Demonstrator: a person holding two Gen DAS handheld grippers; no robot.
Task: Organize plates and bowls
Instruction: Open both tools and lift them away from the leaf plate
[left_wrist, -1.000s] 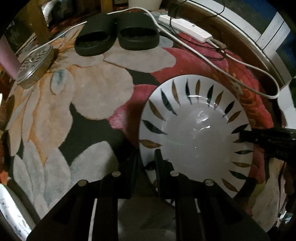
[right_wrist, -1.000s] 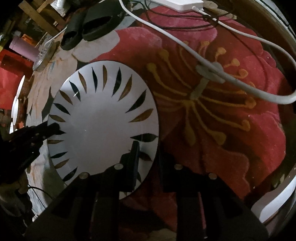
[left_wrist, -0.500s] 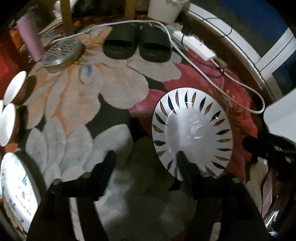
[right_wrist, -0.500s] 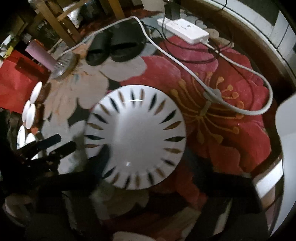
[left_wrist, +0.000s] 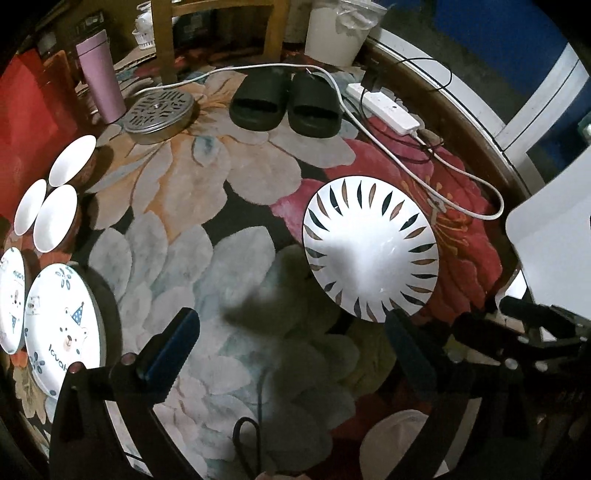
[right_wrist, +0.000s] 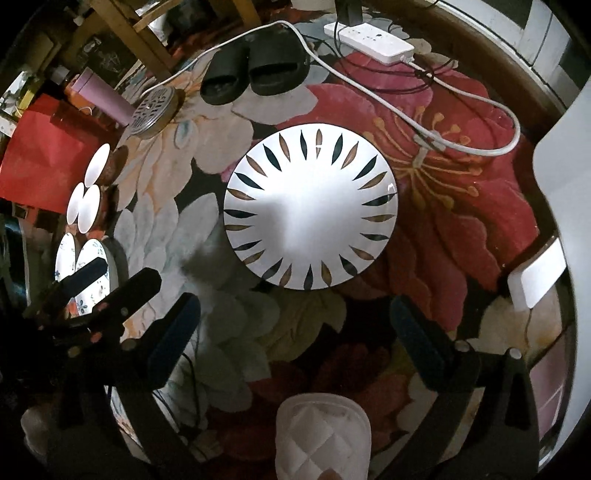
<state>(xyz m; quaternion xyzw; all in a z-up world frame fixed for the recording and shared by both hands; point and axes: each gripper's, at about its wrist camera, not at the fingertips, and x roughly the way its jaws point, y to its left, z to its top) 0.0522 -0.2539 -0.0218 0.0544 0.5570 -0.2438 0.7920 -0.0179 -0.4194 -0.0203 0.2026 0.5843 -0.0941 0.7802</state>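
Note:
A white plate with a leaf-pattern rim (left_wrist: 370, 248) lies flat on the floral rug; it also shows in the right wrist view (right_wrist: 311, 209). My left gripper (left_wrist: 291, 334) is open and empty, raised above the rug just short of the plate. My right gripper (right_wrist: 293, 321) is open and empty, also raised and short of the plate. At the far left, two bear-print plates (left_wrist: 64, 328) and three small white bowls (left_wrist: 55, 218) sit on the rug; they also show in the right wrist view (right_wrist: 86, 206).
Black slippers (left_wrist: 284, 101), a white power strip (left_wrist: 386, 109) with its cable, a round metal lid (left_wrist: 159, 114) and a pink tumbler (left_wrist: 99, 75) lie at the far side. A white slipper (right_wrist: 323, 435) is close below. White furniture (left_wrist: 554, 229) stands at right.
Both grippers let go of the leaf-pattern plate, opened wide and pulled back and up. The plate now lies free on the rug, and the left-side plates and bowls have come into view.

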